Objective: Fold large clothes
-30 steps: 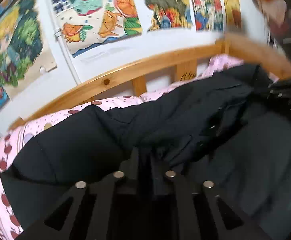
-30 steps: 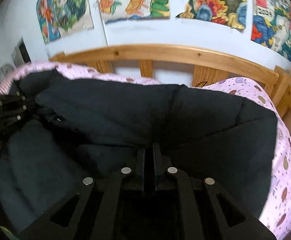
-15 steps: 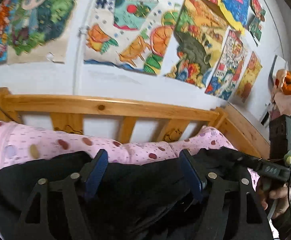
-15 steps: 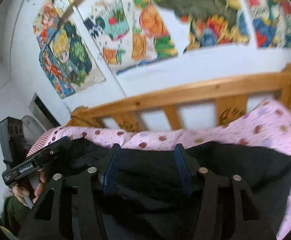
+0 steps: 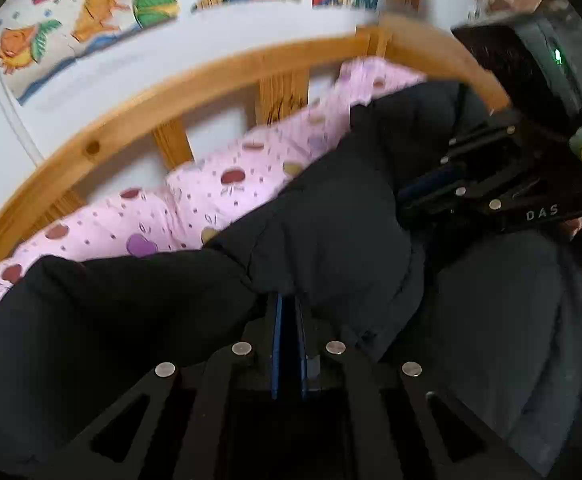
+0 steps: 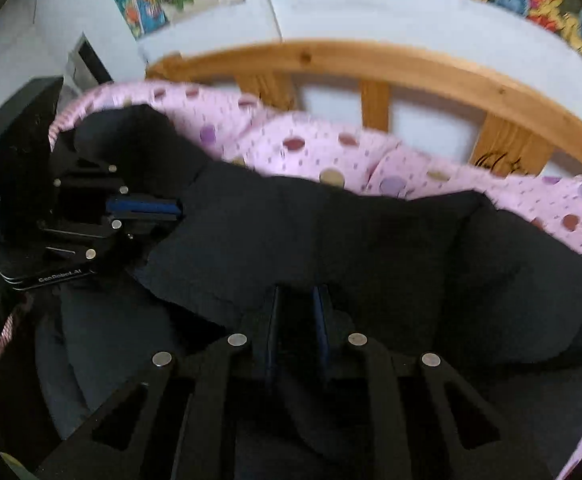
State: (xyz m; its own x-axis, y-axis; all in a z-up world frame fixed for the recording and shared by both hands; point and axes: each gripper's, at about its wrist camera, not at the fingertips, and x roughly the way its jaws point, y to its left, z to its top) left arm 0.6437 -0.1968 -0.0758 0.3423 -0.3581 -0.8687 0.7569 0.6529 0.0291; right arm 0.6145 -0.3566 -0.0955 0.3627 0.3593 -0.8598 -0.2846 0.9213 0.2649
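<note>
While clamped in both grippers' blue-padded fingers [image 5: 277, 320], puffy matte black coat [image 5: 331, 232] on dotted pink bedding [image 5: 195, 200].

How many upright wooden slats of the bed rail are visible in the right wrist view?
3: a left slat, a middle slat, and a right slat bearing black marks. Others may be hidden behind the pink bedding.

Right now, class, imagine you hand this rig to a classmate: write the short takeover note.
Left gripper: fingers shut on the black coat.
Right gripper: fingers nearly shut, gripping the coat's edge.
The coat lies bunched across the pink dotted bedding, in front of the wooden bed rail.
Done: both edges gripped, one layer drawn over the rest.
Left: lay the fold flat, release, fold again.
</note>
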